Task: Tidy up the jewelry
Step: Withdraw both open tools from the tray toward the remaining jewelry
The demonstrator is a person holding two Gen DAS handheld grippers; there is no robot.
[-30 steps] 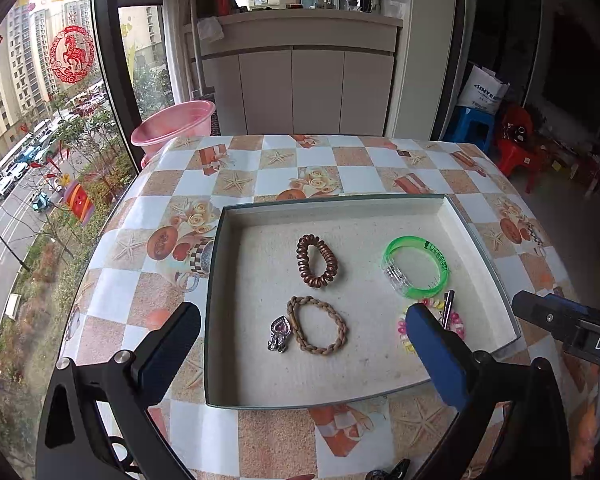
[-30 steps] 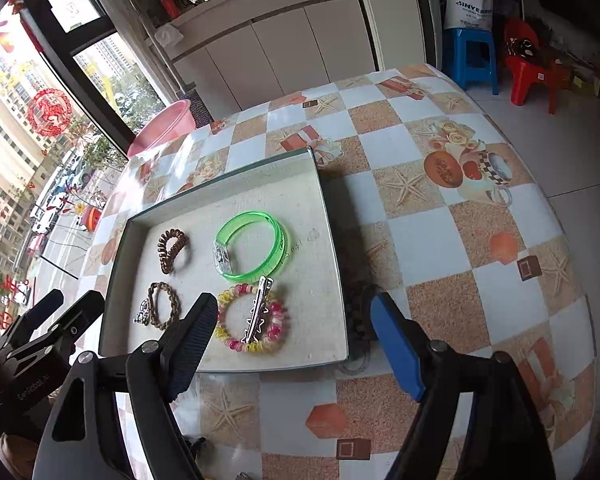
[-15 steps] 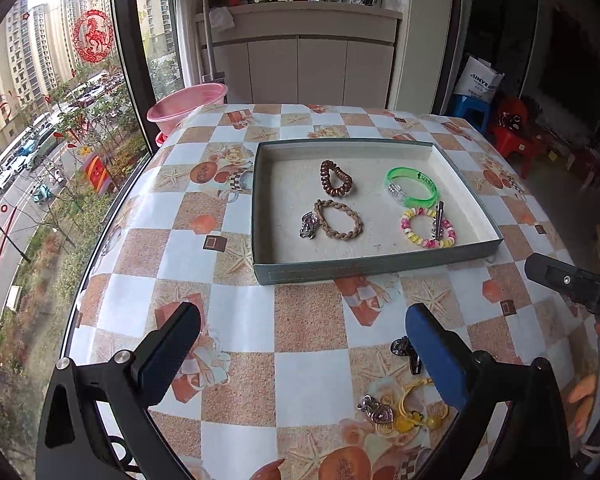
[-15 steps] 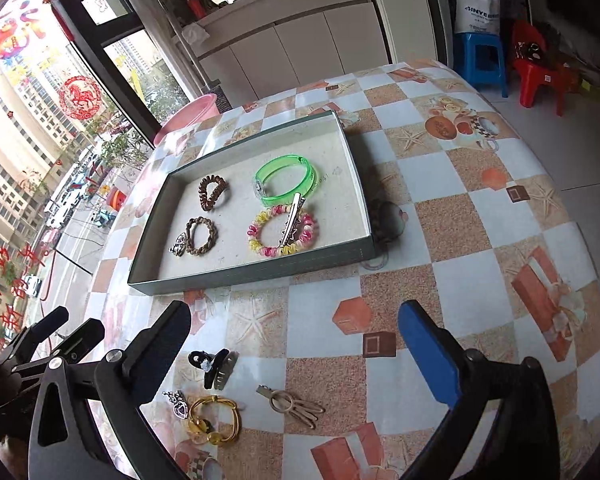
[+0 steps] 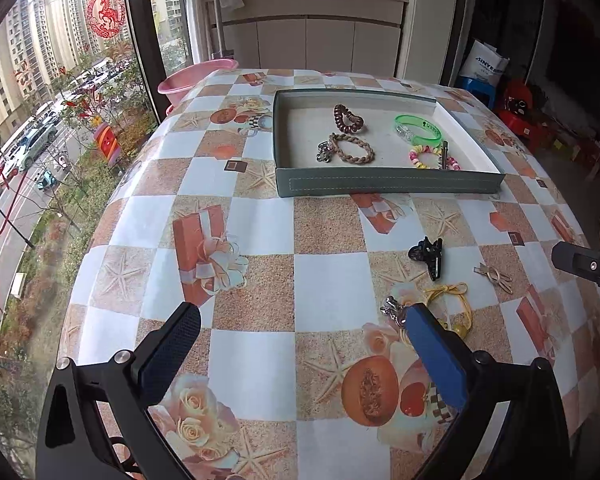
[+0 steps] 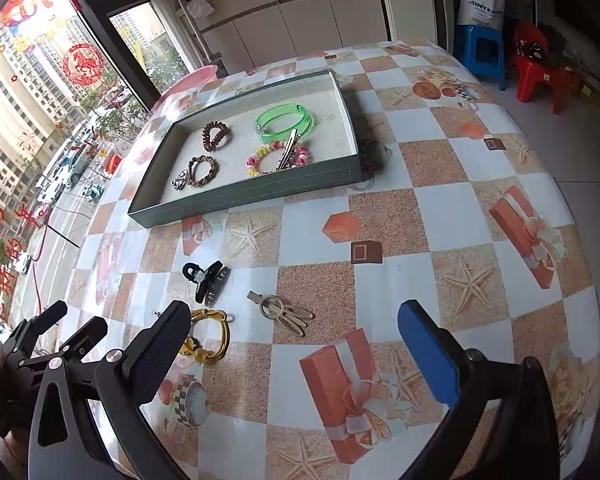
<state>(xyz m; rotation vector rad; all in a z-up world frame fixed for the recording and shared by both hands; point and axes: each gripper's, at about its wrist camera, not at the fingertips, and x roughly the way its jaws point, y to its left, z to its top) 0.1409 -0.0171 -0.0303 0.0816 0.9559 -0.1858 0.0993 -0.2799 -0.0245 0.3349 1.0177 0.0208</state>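
A round table [image 6: 452,216] in a checkered cloth is carrying a grey tray [image 6: 236,200], a black claw clip [image 6: 208,280], a gold clip [image 6: 280,312] and a yellow cord [image 6: 212,336].

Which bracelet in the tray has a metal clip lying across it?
The pink-and-yellow beaded bracelet; a silver clip lies across it. The others carry none.
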